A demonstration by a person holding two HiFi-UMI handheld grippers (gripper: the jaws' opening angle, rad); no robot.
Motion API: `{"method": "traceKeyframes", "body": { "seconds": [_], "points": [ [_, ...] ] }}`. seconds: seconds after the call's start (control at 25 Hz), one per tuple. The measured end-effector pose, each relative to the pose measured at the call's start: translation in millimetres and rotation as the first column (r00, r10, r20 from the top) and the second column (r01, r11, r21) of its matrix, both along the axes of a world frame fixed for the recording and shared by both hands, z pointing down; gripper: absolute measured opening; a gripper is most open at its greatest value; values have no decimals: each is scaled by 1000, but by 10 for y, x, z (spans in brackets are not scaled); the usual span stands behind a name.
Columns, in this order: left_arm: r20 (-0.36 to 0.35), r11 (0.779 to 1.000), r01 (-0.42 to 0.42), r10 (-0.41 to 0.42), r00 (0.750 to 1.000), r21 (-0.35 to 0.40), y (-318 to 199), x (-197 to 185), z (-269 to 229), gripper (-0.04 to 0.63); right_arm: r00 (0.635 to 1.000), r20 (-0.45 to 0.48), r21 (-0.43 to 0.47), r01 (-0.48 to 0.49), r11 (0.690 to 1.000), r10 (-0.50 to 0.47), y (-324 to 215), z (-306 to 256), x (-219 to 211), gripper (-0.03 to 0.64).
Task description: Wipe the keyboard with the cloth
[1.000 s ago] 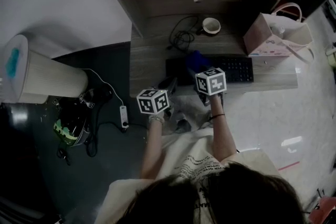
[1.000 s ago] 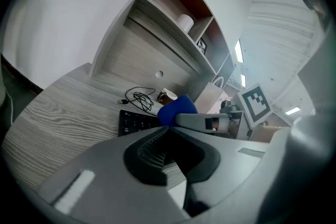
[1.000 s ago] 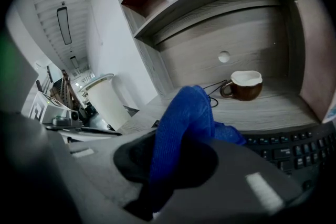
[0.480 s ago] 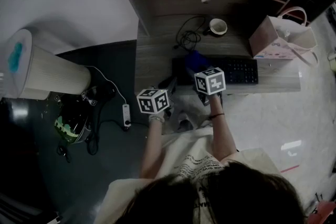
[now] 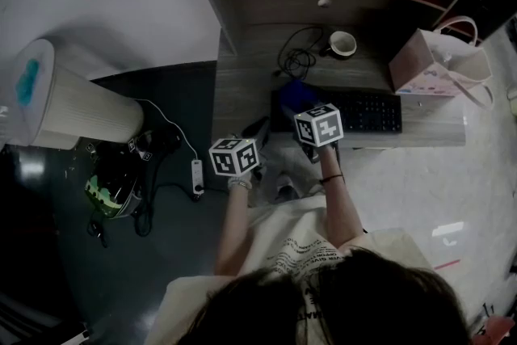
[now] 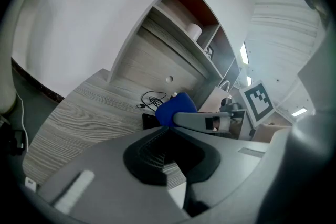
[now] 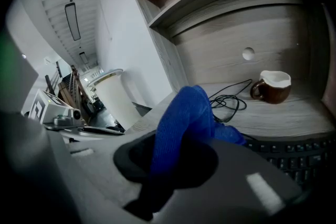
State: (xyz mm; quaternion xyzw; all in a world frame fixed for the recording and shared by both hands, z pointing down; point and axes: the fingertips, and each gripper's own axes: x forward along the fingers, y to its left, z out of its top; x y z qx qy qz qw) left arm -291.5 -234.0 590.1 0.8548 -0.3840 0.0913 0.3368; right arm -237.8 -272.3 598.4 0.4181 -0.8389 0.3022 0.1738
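Blue cloth (image 7: 186, 113) pinched by right gripper (image 7: 176, 144) | keyboard (image 5: 367, 111) part-hidden | left gripper (image 6: 168, 127) closed, empty

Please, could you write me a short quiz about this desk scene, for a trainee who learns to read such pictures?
1. Which gripper is shut on the blue cloth? A) right B) left C) neither
2. True or false: the brown mug stands on the keyboard.
3. Fill in: as the person sees it, the pink bag stands at the keyboard's ____ end.
Key: 1 A: the right gripper grips it; the left gripper is shut, empty. 2 false: it stands on the desk, behind the keyboard. 3 right.
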Motion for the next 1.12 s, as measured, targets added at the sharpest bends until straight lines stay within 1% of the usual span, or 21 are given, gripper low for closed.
{"method": "traceKeyframes", "body": {
  "seconds": [0.28, 0.72, 1.12],
  "points": [
    [6, 1000, 15, -15, 1000, 4, 10, -84, -7, 5, 999, 6, 5, 38, 999, -38, 20, -12, -175, 60],
    [21, 999, 46, -46, 999, 15, 74, -281, -24, 5, 997, 24, 11, 72, 997, -73, 59, -26, -404, 60],
    [31, 995, 94, -95, 995, 24, 145, -409, -67, 5, 991, 46, 17, 122, 992, -122, 100, -64, -579, 60]
  ]
}}
